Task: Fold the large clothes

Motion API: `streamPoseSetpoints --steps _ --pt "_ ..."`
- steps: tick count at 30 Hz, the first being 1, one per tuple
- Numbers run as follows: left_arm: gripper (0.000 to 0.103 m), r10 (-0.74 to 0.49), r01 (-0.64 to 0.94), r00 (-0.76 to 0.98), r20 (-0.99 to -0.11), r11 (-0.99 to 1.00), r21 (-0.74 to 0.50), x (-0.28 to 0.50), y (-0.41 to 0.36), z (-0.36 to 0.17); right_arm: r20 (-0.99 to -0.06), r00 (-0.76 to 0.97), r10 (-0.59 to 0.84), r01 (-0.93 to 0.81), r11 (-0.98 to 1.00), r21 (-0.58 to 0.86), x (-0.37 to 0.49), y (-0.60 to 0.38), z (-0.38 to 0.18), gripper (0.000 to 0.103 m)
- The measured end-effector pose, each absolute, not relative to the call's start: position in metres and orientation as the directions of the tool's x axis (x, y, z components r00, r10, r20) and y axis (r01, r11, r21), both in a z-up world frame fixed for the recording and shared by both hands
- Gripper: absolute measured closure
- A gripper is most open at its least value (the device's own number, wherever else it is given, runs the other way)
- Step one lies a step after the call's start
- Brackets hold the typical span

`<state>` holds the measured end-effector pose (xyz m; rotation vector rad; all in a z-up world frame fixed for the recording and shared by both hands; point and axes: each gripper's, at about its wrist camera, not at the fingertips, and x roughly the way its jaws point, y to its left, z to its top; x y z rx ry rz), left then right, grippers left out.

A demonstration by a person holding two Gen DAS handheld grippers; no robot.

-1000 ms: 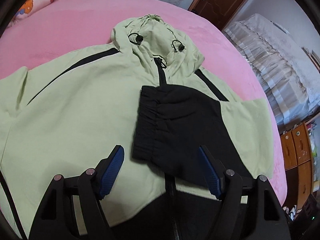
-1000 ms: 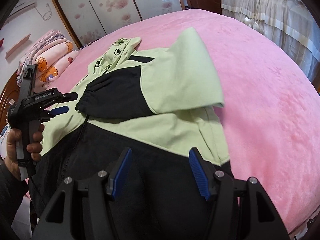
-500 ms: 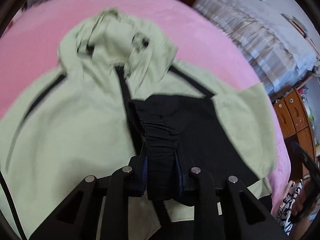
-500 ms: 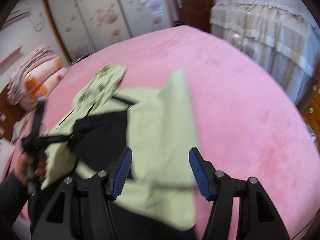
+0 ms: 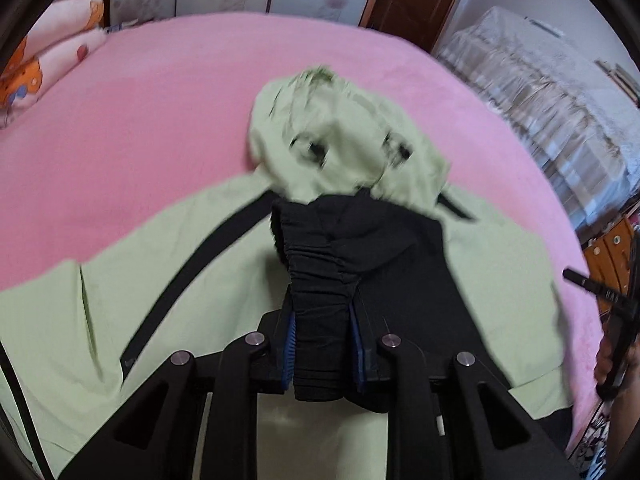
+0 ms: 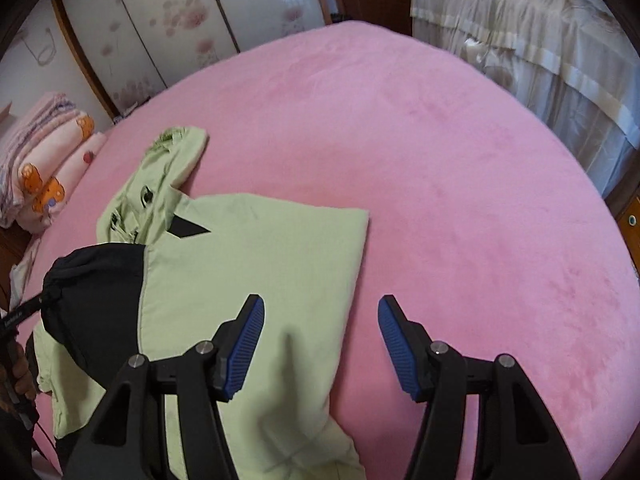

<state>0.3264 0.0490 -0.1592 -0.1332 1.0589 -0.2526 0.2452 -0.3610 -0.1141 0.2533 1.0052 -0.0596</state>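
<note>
Blue pads (image 5: 291, 344) of the left gripper (image 5: 322, 344) are clamped on the black elastic cuff (image 5: 316, 280) of the jacket sleeve, the gathered fabric bunched tight between them after the jaws have just been closing on it. Over on the other side, the right gripper (image 6: 320, 340) hangs with its jaws standing apart and nothing between them, one pad above the pale green cloth, the other above bare pink cover.

And there's the jacket (image 5: 120, 288) itself, pale green with black panels and stripes, spread across the round pink bed (image 5: 160, 100). Its hood (image 5: 340, 148) lies crumpled toward the far side of the bed, toggles showing, though the left view is blurred there. The black sleeve (image 5: 392, 248) is folded in across the chest, running from the shoulder to the cuff in the left grip. From the right view, the green shoulder section (image 6: 260, 264) lies flat in a folded slab with a straight edge against the pink cover, and the black sleeve end (image 6: 96, 304) sits at its left, pinched by the other tool's tip.

A hand (image 6: 22, 376) grips that tool's handle at the left edge. Stacked pink bedding (image 6: 44, 160) with orange bear prints sits beyond the bed, near the flowered wardrobe doors (image 6: 168, 20).
</note>
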Motion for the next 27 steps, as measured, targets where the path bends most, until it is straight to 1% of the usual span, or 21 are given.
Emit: streamPoseSetpoints --steps 2,4,5,7,9,10,11,12,13,14,16,17,19,20,21,23,24,25,26,27 --pt "0.080 -0.266 0.126 0.425 -0.865 0.964 -0.234 0.328 0.058 -0.178 -0.860 0.502 0.091 0.170 0.965 0.201 0.261 -0.361 -0.126 0.044" --pt "0.072 -0.282 0.110 0.395 -0.874 0.959 -0.260 0.332 0.065 -0.191 -0.874 0.473 0.115 0.184 0.957 0.225 0.277 -0.367 -0.136 0.044" --pt "0.070 -0.299 0.094 0.380 -0.875 0.954 -0.285 0.338 0.068 -0.196 -0.878 0.464 0.121 0.186 0.955 0.230 0.281 -0.368 -0.140 0.044" --pt "0.059 -0.330 0.082 0.369 -0.869 0.943 -0.323 0.346 0.069 -0.201 -0.885 0.444 0.137 0.195 0.950 0.245 0.292 -0.370 -0.149 0.044" --pt "0.052 -0.342 0.075 0.372 -0.863 0.938 -0.340 0.354 0.067 -0.204 -0.887 0.429 0.171 0.200 0.939 0.278 0.300 -0.375 -0.157 0.044" --pt "0.052 -0.340 0.074 0.365 -0.867 0.938 -0.337 0.359 0.065 -0.206 -0.885 0.428 0.186 0.199 0.936 0.292 0.303 -0.376 -0.159 0.044" --pt "0.053 -0.338 0.080 0.357 -0.871 0.940 -0.332 0.364 0.062 -0.207 -0.884 0.426 0.193 0.192 0.935 0.297 0.303 -0.374 -0.160 0.047" --pt "0.065 -0.325 0.091 0.353 -0.877 0.945 -0.314 0.367 0.056 -0.207 -0.885 0.425 0.192 0.174 0.942 0.288 0.305 -0.373 -0.160 0.074" --pt "0.079 -0.302 0.111 0.368 -0.880 0.953 -0.280 0.369 0.051 -0.204 -0.892 0.422 0.161 0.163 0.954 0.250 0.306 -0.370 -0.157 0.096" --pt "0.080 -0.308 0.126 0.380 -0.872 0.951 -0.281 0.370 0.047 -0.200 -0.891 0.434 0.132 0.159 0.963 0.220 0.308 -0.370 -0.152 0.101" --pt "0.080 -0.306 0.133 0.414 -0.857 0.952 -0.275 0.368 0.045 -0.195 -0.849 0.521 0.083 0.148 0.971 0.186 0.304 -0.373 -0.132 0.102" --pt "0.080 -0.283 0.130 0.422 -0.861 0.959 -0.251 0.368 0.040 -0.196 -0.838 0.540 0.077 0.150 0.971 0.186 0.304 -0.375 -0.130 0.102" --pt "0.080 -0.248 0.109 0.407 -0.879 0.969 -0.223 0.368 0.037 -0.207 -0.866 0.497 0.054 0.150 0.978 0.147 0.309 -0.372 -0.143 0.101" --pt "0.080 -0.235 0.088 0.399 -0.886 0.972 -0.218 0.366 0.037 -0.211 -0.885 0.464 0.037 0.142 0.983 0.115 0.312 -0.369 -0.150 0.100" --pt "0.080 -0.235 0.077 0.403 -0.885 0.972 -0.223 0.364 0.039 -0.211 -0.903 0.430 0.025 0.138 0.986 0.093 0.312 -0.367 -0.155 0.096" --pt "0.079 -0.248 0.057 0.404 -0.881 0.968 -0.246 0.360 0.040 -0.207 -0.900 0.435 0.039 0.153 0.981 0.116 0.304 -0.371 -0.147 0.092" --pt "0.076 -0.258 0.053 0.397 -0.881 0.965 -0.258 0.357 0.040 -0.204 -0.890 0.450 0.071 0.160 0.974 0.159 0.295 -0.375 -0.139 0.084" --pt "0.070 -0.261 0.051 0.393 -0.882 0.964 -0.263 0.355 0.041 -0.203 -0.878 0.467 0.104 0.163 0.966 0.201 0.283 -0.380 -0.130 0.077" --pt "0.066 -0.270 0.053 0.389 -0.881 0.961 -0.271 0.350 0.042 -0.201 -0.866 0.485 0.123 0.163 0.960 0.228 0.269 -0.384 -0.122 0.059" --pt "0.058 -0.271 0.052 0.387 -0.881 0.961 -0.273 0.347 0.043 -0.201 -0.857 0.499 0.129 0.158 0.959 0.236 0.255 -0.386 -0.115 0.044"
